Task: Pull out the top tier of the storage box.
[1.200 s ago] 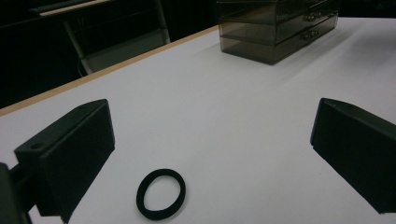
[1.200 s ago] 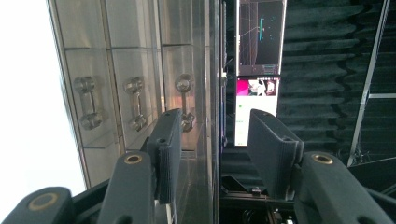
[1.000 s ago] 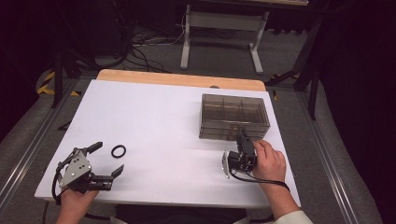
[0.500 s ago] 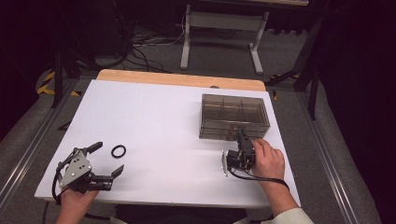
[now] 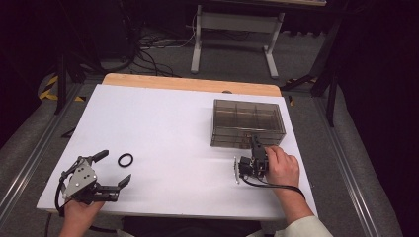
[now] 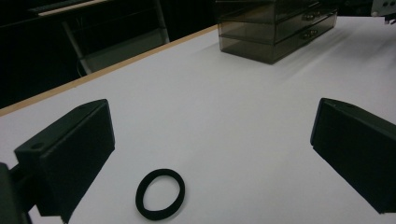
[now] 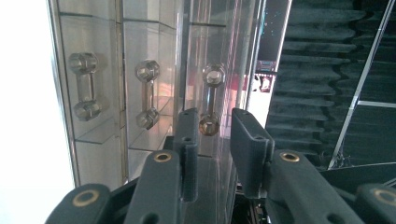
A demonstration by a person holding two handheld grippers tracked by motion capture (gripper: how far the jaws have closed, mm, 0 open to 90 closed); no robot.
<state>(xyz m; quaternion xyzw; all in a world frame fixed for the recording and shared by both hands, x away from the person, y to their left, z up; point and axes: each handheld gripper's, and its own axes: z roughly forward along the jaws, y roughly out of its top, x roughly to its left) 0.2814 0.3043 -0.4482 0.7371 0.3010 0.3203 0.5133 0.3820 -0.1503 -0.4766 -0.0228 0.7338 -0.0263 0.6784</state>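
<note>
The handle [image 7: 211, 100] on the box [image 5: 248, 123] near the table's [image 5: 163, 123] right edge sits between the right gripper's [image 7: 212, 140] narrow, closing jaws, touch unclear, while the left gripper [image 5: 112, 168] gapes wide near the ring [image 5: 125, 160].

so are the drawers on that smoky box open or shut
Shut: the three drawer fronts sit flush on the organizer box, none pulled out.

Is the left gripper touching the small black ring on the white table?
Apart. The left gripper view shows the black ring lying free between the open left gripper.
</note>
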